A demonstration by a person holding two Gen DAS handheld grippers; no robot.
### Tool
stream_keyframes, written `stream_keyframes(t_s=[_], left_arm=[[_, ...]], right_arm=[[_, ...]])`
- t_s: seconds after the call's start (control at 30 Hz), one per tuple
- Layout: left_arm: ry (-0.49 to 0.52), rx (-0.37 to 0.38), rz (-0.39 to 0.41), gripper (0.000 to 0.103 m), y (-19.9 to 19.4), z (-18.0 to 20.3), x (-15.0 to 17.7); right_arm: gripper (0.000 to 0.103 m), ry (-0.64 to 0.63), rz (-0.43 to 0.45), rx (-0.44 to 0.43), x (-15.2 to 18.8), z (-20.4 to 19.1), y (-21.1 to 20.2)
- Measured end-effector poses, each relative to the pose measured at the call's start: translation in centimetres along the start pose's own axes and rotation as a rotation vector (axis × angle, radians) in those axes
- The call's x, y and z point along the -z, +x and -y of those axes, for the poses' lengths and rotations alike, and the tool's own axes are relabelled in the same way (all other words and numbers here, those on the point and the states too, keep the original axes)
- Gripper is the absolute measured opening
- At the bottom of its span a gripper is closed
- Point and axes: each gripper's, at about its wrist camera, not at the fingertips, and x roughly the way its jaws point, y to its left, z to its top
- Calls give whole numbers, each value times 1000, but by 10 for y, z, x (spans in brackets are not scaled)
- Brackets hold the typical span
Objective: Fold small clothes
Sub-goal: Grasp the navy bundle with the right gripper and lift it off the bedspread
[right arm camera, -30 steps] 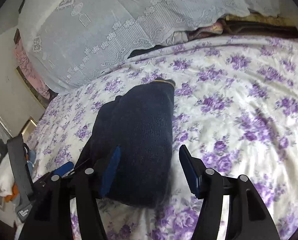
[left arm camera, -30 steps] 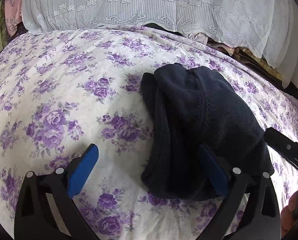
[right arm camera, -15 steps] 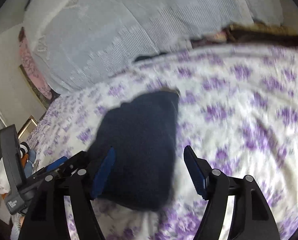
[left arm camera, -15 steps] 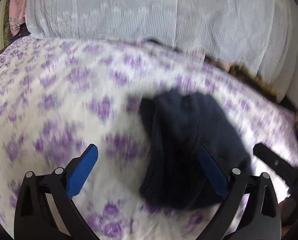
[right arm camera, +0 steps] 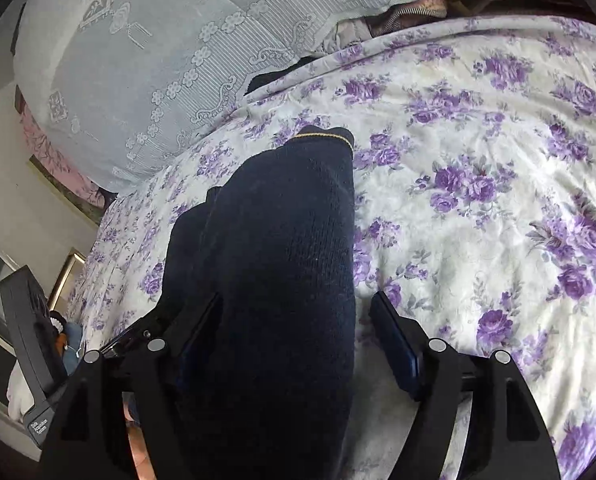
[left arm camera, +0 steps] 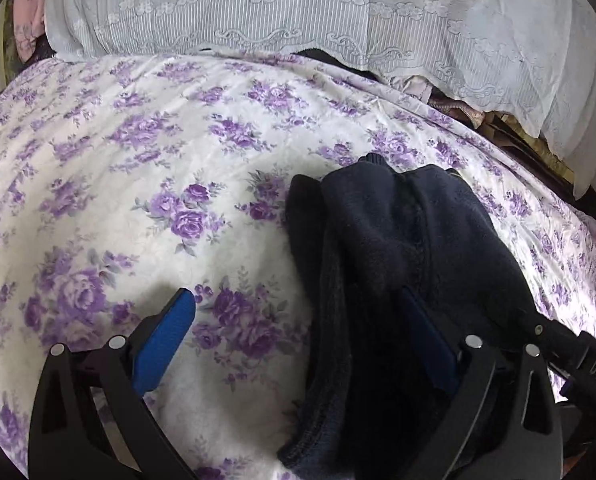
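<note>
Two tongs open, folded navy garment (left arm camera: 397, 264) on floral bedspread (left arm camera: 146, 168)

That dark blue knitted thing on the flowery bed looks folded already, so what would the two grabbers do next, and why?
Probably draw both back. The navy garment lies in a folded bundle on the floral bedspread. The right gripper, jaws just opening, straddles it without pinching, and the left gripper stands open too.
</note>
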Motion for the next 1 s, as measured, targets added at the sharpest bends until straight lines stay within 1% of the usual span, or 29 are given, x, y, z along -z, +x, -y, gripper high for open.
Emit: stream_keyframes(t_s=[0.17, 0.3, 0.37, 0.4, 0.43, 0.5, 0.53, 0.57, 0.63, 0.7, 0.77, 0.8, 0.83, 0.87, 0.9, 0.97, 1.0], left_arm=[[-48, 54, -16, 98, -4, -8, 2], [-48, 78, -2, 98, -16, -7, 4], [-53, 173, 10, 98, -25, -6, 4], [-59, 222, 6, 98, -27, -6, 4], [-66, 274, -18, 98, -24, -6, 3], [-72, 306, -77, 98, -12, -7, 6], [-94, 320, -138, 98, 2, -10, 8], [-115, 336, -164, 98, 10, -14, 10], [-123, 362, -163, 98, 10, -16, 9], [-105, 369, -171, 98, 13, -13, 9], [-83, 381, -168, 98, 14, -8, 9], [-68, 411, -168, 98, 15, -3, 9], [-61, 422, -164, 96, 15, 0, 9], [-55, 426, -159, 93, 15, 3, 10], [-43, 425, -155, 87, 14, 6, 10], [-27, 415, -137, 81, 11, 9, 11], [-28, 415, -130, 74, 9, 8, 10]], right_arm=[[76, 32, 11, -34, 2, 7, -12], [77, 21, 47, -37, 3, 3, -21], [79, 9, 58, -64, 3, 0, -26], [82, 9, 55, -72, 2, -1, -26], [85, 15, 49, -78, 2, -1, -25], [85, 51, 25, -89, 2, 6, -21], [85, 74, 11, -99, 2, 9, -18], [85, 103, -6, -117, 1, 14, -15], [85, 128, -28, -146, 0, 17, -8], [86, 123, -46, -141, -3, 14, 1], [87, 91, -74, -133, -6, 8, 13], [85, 75, -77, -118, -7, 5, 16], [79, 63, -71, -110, -7, 3, 18], [73, 61, -76, -119, -7, 2, 20], [68, 66, -76, -128, -7, 3, 21], [64, 65, -61, -130, -4, 4, 18], [62, 58, -53, -123, -4, 3, 16]])
